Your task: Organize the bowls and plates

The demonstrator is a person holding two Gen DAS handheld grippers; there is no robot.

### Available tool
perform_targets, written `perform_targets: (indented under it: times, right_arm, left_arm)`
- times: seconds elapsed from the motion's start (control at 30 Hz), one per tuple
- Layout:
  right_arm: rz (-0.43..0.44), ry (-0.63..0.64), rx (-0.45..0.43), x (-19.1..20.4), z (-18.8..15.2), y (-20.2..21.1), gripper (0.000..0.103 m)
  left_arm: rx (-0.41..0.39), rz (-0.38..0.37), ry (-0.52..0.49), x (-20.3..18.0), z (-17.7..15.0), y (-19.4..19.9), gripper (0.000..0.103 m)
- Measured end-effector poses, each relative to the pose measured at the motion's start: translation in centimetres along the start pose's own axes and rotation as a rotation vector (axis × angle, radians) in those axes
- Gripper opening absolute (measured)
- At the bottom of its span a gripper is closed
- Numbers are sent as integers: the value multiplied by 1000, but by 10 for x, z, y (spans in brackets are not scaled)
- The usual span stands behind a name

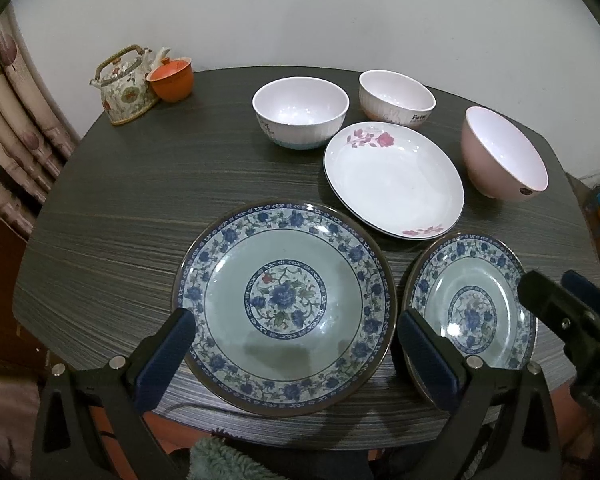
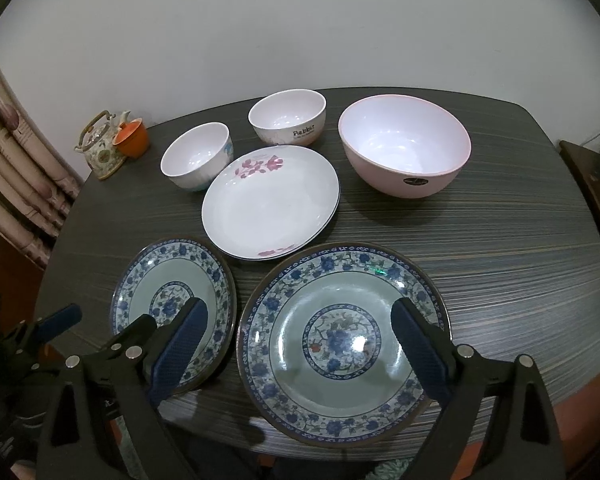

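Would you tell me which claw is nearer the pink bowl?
Right. The right claw hovers over the plate just in front of the pink bowl; the left claw hovers farther left.

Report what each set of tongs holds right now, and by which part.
Nothing is held. The left tongs stand open above the left blue plate, and the right tongs stand open above the right blue plate, pads clear of both.

This is a home dining corner — a dark wood-grain tabletop (image 2: pixel 480 248) pushed against a plain white wall (image 2: pixel 300 32), with patterned curtains (image 1: pixel 16 152) hanging at its left edge. A floral teapot (image 1: pixel 124 84) and a lidded orange cup (image 1: pixel 172 78) sit at the tabletop's far left corner, and mismatched household crockery — blue-patterned plates (image 2: pixel 340 340), a rose-printed plate (image 2: pixel 270 206), small bowls (image 1: pixel 300 110) — covers the rest.
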State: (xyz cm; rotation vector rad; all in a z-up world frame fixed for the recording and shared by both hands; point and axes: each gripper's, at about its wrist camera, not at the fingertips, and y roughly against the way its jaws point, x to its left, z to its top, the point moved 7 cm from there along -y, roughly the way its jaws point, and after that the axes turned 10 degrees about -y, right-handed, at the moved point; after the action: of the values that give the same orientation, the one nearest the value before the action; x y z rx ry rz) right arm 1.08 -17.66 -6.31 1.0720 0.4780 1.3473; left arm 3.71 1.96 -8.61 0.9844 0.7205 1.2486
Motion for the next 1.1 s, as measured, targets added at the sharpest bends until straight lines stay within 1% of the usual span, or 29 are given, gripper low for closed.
perform_targets:
  times: [0.1,0.13,0.23,0.33,0.4,0.43,0.47,0.53,0.63,0.67,0.73,0.77,0.83,0.97,1.1]
  right_arm:
    - [20,6,7,1,1,-1,87]
    - [36,7,15,3,1,-2,84]
    - [76,20,32,7,1,-5,81]
    - [156,17,81,14,0,-12,74]
    - [205,8,127,18,-1,-20,70]
    - [224,8,141,21,-2,-23,69]
    - [238,13,159,23,-3,-26,68]
    - [257,19,196,29,-4,-34,62]
    - [305,21,246,37,-4,-44,57]
    - [325,15,264,40,-3,-48,57]
    - [353,14,296,45,-2,-54,52]
    - [355,11,309,47,-1,-58,51]
    - [376,19,334,53,1,-65,45]
    - [363,36,366,58,2,-80,40]
    - [353,42,401,63,3,-96,38]
  left_arm:
    - [6,-18,33,12,0,-1,103]
    - [7,-26,46,16,0,-1,103]
    - [9,-46,84,31,0,-2,101]
    - [20,-64,122,47,-1,-4,97]
    - [28,-77,150,58,-3,-5,89]
    - [34,-83,165,64,-4,-7,87]
    - [42,-93,186,70,-6,-9,84]
    - [55,-122,223,82,-9,-13,78]
    - [79,-162,276,96,-12,-21,73]
    - [86,-178,297,101,-14,-23,69]
    - [92,-215,335,109,-17,-28,67]
    - [97,-225,348,112,-18,-31,67]
    - [103,-249,368,115,-21,-34,66]
    - [127,-292,393,120,-26,-44,66]
    - [148,-299,408,123,-31,-52,66]
